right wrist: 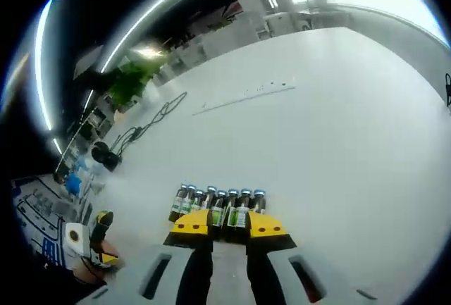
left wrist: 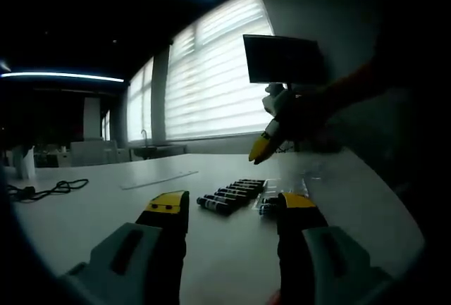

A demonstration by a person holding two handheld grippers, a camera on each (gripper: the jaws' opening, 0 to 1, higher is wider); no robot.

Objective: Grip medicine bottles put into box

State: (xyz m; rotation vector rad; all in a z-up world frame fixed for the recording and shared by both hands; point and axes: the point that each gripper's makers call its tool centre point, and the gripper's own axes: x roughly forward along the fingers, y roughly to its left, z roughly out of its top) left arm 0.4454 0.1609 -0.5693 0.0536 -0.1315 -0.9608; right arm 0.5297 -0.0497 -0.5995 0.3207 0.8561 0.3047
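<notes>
Right gripper view is showing narrow-set fingers [right wrist: 227,229] nearing small, likely glass bottles [right wrist: 220,205] at 12 o'clock on the desk [right wrist: 331,122] — light, slippery, probably best pinched mid-body — while the left gripper [left wrist: 232,206] is hovering wide open.

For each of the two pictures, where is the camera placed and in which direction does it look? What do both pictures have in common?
Left gripper view: the camera rides on the left gripper, low over the white table, facing the window blinds; its open jaws frame the row of bottles, with the right gripper above them.
Right gripper view: the camera rides on the right gripper, looking steeply down at the table; its open jaws reach the bottles. The left gripper shows lower left.
Shared: table, bottle row, both grippers.
</notes>
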